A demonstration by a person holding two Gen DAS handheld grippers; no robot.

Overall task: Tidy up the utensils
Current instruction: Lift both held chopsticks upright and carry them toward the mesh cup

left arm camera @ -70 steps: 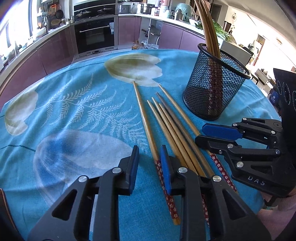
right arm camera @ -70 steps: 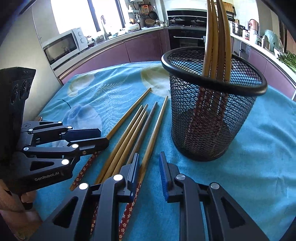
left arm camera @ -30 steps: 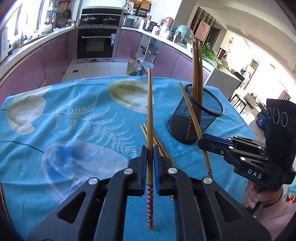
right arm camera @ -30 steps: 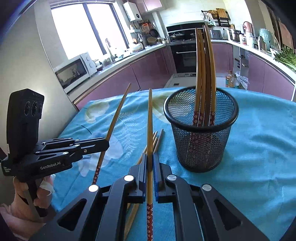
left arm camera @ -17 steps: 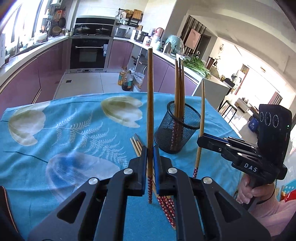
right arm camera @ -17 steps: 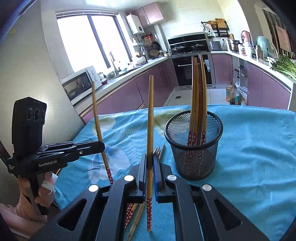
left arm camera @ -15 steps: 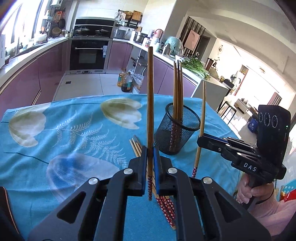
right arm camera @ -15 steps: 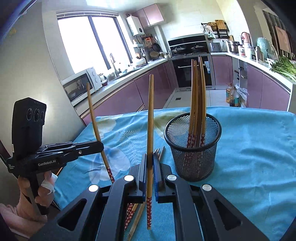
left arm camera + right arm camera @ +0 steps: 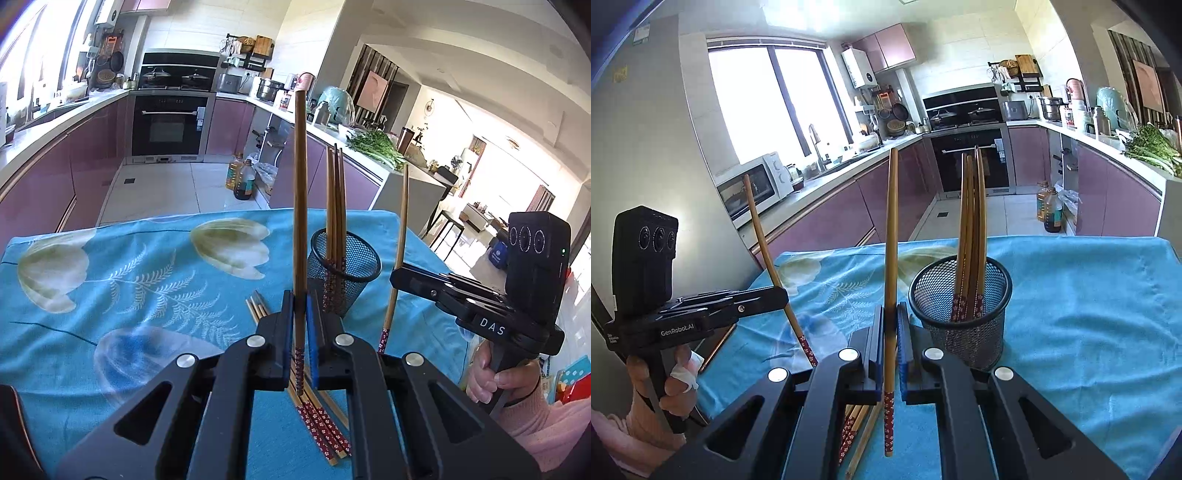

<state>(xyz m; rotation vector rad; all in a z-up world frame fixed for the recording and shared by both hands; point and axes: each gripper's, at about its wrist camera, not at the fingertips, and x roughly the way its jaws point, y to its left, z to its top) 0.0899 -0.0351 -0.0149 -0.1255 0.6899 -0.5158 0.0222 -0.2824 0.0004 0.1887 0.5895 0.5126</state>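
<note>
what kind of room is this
A home kitchen, most likely: a built-in oven under a hob with pots, a microwave on the counter by the window, and purple cabinets running around a table with a floral blue cloth.

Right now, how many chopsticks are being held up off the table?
2. One chopstick is clamped upright in the left tool, and the other chopstick is clamped upright in the right tool. Neither tool hides a second one.
</note>
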